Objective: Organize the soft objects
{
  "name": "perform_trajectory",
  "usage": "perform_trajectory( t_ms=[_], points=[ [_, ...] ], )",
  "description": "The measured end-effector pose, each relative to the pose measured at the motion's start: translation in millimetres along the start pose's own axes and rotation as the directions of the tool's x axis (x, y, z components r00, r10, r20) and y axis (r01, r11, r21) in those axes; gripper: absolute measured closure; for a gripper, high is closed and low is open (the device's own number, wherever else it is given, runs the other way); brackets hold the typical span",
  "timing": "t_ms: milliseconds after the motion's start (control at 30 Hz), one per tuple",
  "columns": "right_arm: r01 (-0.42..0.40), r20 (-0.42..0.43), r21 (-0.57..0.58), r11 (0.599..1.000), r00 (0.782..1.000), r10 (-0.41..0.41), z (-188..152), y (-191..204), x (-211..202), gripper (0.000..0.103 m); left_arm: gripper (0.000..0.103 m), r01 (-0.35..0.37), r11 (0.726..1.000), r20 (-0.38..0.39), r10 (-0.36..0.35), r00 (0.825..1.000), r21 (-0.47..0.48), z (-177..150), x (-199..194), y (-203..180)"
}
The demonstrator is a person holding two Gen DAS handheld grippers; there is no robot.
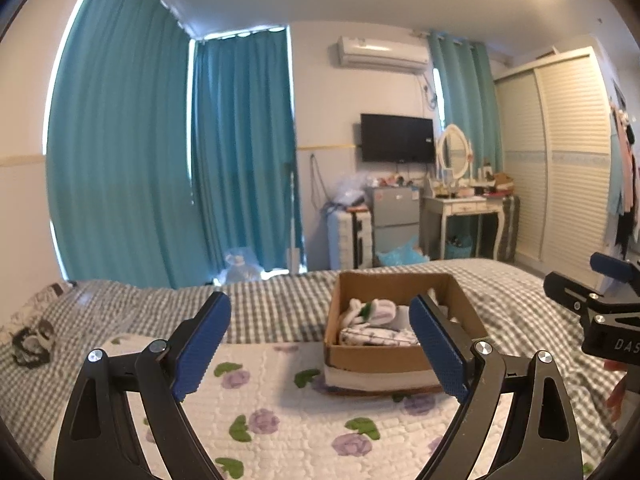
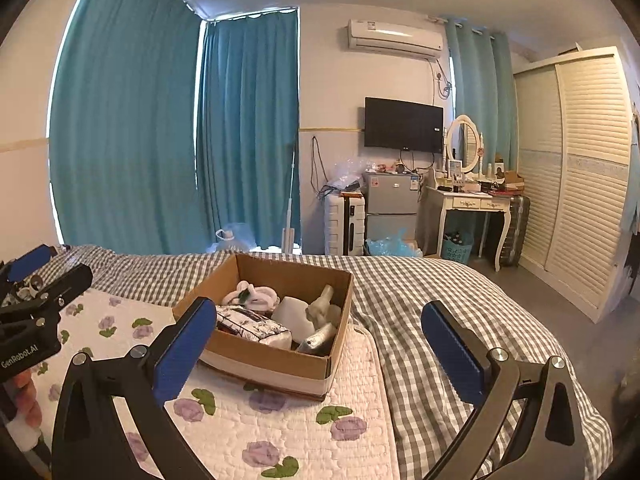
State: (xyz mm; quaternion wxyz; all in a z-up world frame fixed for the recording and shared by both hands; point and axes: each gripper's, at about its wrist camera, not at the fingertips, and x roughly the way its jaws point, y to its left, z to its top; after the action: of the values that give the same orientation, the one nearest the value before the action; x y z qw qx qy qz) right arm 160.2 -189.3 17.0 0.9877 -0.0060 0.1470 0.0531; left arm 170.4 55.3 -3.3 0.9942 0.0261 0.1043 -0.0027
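On the bed, we've got the cardboard box (image 2: 280, 356) sitting on a floral quilted pad (image 2: 280, 432), with soft stuff already inside: a patterned pouch (image 2: 256, 326) and a white plush (image 2: 256, 294). Left gripper (image 1: 320, 344) and right gripper (image 2: 320, 344) are both spread wide, holding nothing. Off to the left, a dark bundle (image 1: 32, 340) lies on the checkered bedspread (image 2: 420, 300), well apart from the box.
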Motion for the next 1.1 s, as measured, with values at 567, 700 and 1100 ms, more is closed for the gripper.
perform_trajectory(
  t_ms=[567,700,1100],
  points=[
    [-0.031,-0.018,0.007,0.999,0.999,0.031,-1.7,10.8,-4.0,0.000,0.011,0.056,0.997,-0.034,-0.057,0.998,-0.044,-6.0,4.6,5.1],
    [-0.036,-0.023,0.003,0.999,0.999,0.036,-3.3,12.6,-2.6,0.000,0.011,0.072,0.996,-0.048,-0.074,0.996,-0.047,-6.5,8.9,3.5],
    [-0.037,-0.027,0.008,0.999,0.999,0.037,-8.4,13.6,2.4,0.000,0.011,0.077,0.996,-0.058,-0.080,0.995,-0.051,-10.9,11.9,1.2]
  ],
)
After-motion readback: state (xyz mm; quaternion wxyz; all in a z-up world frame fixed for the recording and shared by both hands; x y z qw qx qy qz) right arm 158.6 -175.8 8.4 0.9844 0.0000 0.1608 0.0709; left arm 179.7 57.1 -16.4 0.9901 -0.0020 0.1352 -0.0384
